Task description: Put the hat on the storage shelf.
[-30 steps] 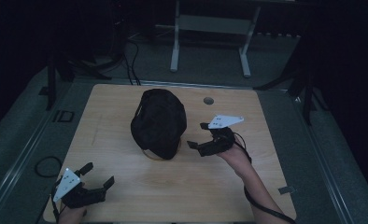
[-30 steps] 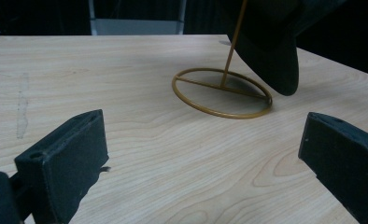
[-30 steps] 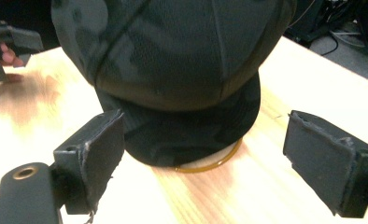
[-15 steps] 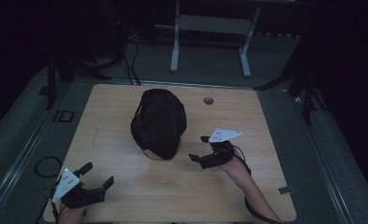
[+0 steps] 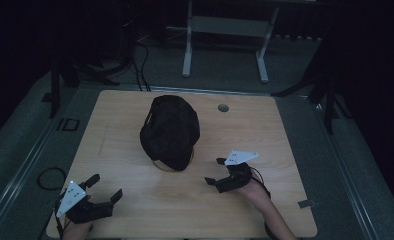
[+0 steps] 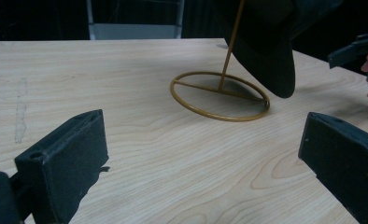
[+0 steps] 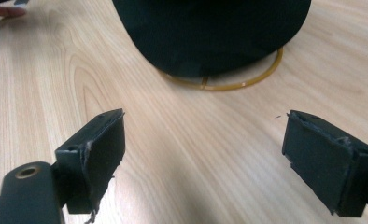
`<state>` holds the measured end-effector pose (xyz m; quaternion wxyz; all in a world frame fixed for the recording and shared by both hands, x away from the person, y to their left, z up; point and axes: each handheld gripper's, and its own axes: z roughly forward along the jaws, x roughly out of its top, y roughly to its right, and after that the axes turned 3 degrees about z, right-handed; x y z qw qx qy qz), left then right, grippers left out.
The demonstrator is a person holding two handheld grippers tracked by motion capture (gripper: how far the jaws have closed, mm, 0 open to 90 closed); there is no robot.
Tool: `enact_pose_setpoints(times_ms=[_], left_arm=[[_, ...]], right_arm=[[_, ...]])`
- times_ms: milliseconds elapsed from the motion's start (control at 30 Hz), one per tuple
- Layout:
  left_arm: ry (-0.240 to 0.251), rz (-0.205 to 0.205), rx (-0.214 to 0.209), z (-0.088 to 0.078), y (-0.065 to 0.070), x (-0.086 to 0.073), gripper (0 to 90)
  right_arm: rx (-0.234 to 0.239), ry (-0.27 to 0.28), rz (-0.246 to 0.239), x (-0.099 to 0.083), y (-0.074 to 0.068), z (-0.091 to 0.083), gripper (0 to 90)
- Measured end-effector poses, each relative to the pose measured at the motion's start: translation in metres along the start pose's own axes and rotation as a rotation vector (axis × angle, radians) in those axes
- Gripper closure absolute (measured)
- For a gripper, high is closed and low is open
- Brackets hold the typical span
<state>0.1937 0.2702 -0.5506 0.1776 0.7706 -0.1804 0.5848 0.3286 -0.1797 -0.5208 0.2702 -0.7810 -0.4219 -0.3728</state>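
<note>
While near the cap point(image 5: 170, 131), right gripper point(image 5: 215, 171) wide open, empty

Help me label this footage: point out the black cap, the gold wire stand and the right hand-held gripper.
Black cap point(image 5: 170, 127), high view, crown.
Gold wire stand point(image 6: 218, 96), left gripper view, ring base.
Right hand-held gripper point(image 5: 214, 171), high view, between fingertips.

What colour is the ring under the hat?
Golden brown. The ring of the stand shows best in the left gripper view, under the black hat.
</note>
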Motion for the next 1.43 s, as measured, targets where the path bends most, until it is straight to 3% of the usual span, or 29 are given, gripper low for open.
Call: enact_pose_setpoints(times_ms=[300,800,1433], left_arm=[[-0.002,-0.002,-0.002,0.0,0.001,0.0,1.8],[-0.003,-0.002,-0.001,0.0,0.0,0.0,1.8],[-0.001,-0.005,-0.004,-0.001,-0.001,-0.001,1.9]], right_arm=[[-0.005,-0.009,0.02,-0.021,0.0,-0.005,13.3],[-0.022,0.005,0.003,-0.041,-0.006,-0.021,13.3],[-0.071,0.006,-0.002,-0.058,0.007,-0.032,13.3]])
